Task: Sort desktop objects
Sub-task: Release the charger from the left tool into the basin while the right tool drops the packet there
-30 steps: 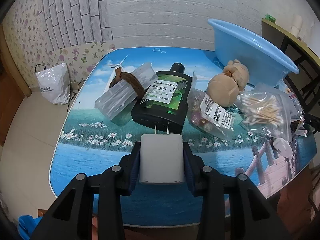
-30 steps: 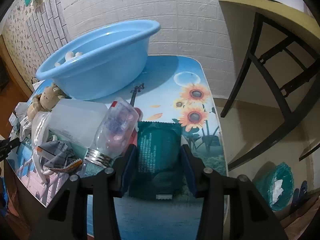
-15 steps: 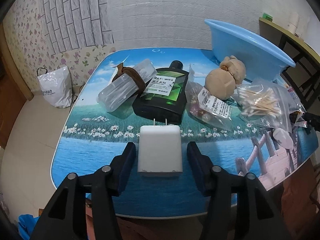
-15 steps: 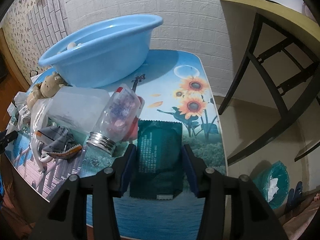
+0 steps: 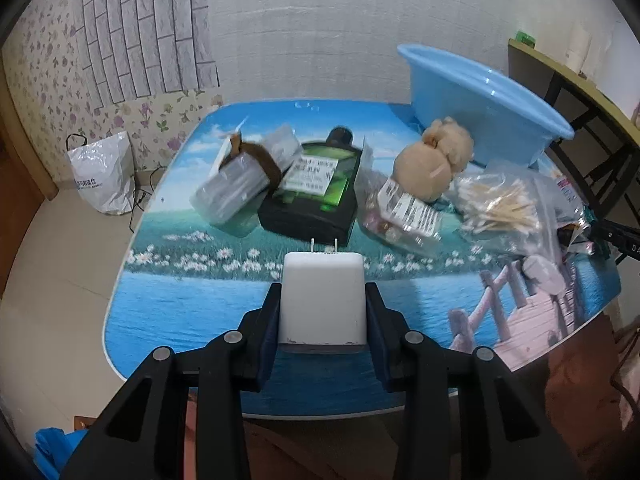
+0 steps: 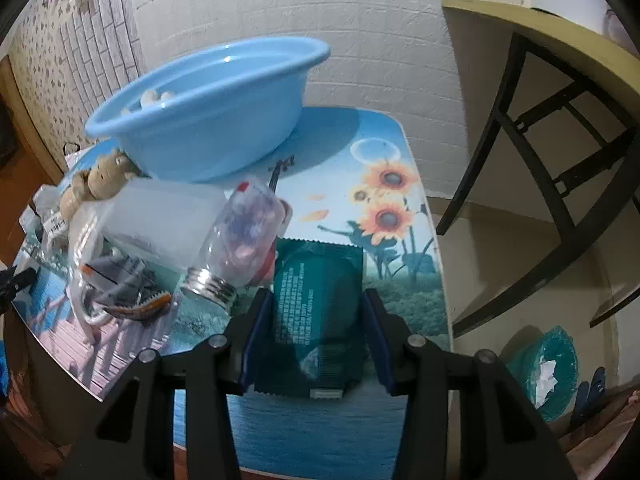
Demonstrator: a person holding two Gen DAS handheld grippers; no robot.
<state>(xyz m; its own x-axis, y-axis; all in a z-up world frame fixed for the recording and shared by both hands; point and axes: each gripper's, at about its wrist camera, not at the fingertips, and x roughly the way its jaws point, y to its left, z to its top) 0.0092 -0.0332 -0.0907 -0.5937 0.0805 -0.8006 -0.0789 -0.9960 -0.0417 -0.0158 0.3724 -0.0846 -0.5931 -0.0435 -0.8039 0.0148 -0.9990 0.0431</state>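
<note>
In the left wrist view my left gripper [image 5: 324,286] has its jaws closing, with both pads against the sides of a white plug charger [image 5: 323,304], prongs pointing away. The charger is just above the table's near edge [image 5: 180,320]. In the right wrist view my right gripper [image 6: 316,292] has its jaws closing on a flat dark green packet [image 6: 320,276], the pads touching its two long edges. A light blue basin [image 6: 208,120] with a few small pale things inside stands at the back, also seen as the basin [image 5: 480,100] on the far right.
On the table lie a dark green bottle [image 5: 316,192], a clear box with a brown band [image 5: 244,184], a plush toy [image 5: 432,164], a cotton swab bag [image 5: 500,208], a glass jar [image 6: 236,248] and a bagged toy shark [image 6: 124,284]. A wooden side table [image 6: 540,80] stands at right.
Half a second ago the left jaws stood apart with the charger lying loose on the table; now they are back against it. The right jaws eased slightly and closed again on the packet.
</note>
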